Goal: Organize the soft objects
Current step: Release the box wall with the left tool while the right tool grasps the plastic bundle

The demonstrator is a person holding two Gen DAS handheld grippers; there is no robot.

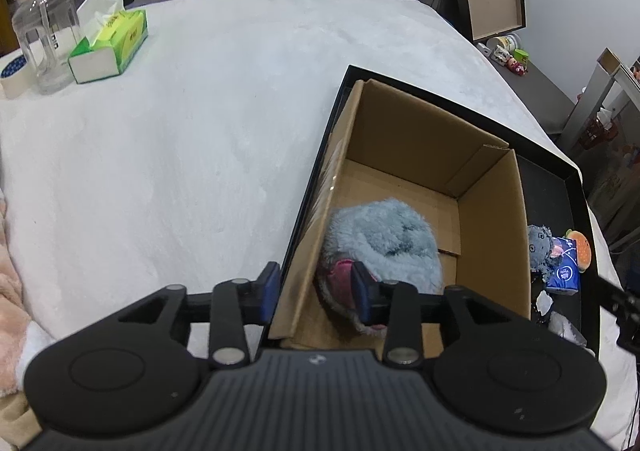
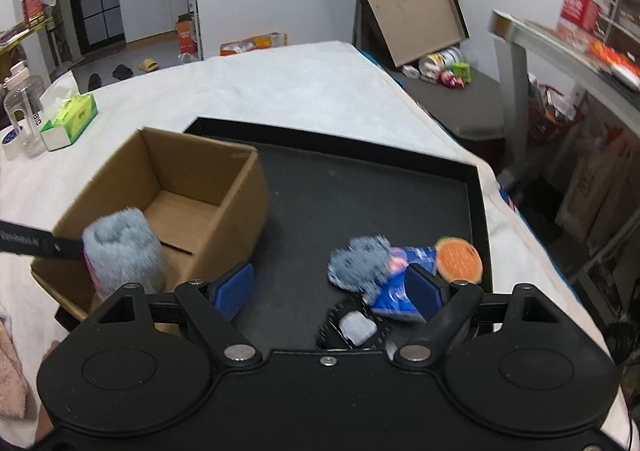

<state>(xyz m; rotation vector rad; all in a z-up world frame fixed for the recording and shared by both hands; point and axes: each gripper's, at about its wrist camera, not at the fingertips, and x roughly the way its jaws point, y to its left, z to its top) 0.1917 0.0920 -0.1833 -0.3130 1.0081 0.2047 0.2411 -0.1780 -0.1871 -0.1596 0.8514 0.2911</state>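
A fluffy grey-blue plush with a pink part (image 1: 380,243) lies inside the open cardboard box (image 1: 496,219) at its near left corner; it also shows in the right wrist view (image 2: 124,251). My left gripper (image 1: 316,291) is open, its two fingers straddling the box's left wall, the right finger beside the plush. My right gripper (image 2: 332,291) is open and empty above the black tray (image 2: 360,191). Just ahead of it lie a small grey plush (image 2: 360,263), a blue tissue packet (image 2: 396,287) and an orange burger toy (image 2: 458,259).
The cardboard box (image 2: 192,191) stands in the tray's left part on a white-covered table (image 1: 200,131). A green tissue box (image 1: 112,47), a clear jar (image 1: 44,39) and a tape roll (image 1: 14,75) stand at the far left. A small white object (image 2: 358,327) lies near the tray's front edge.
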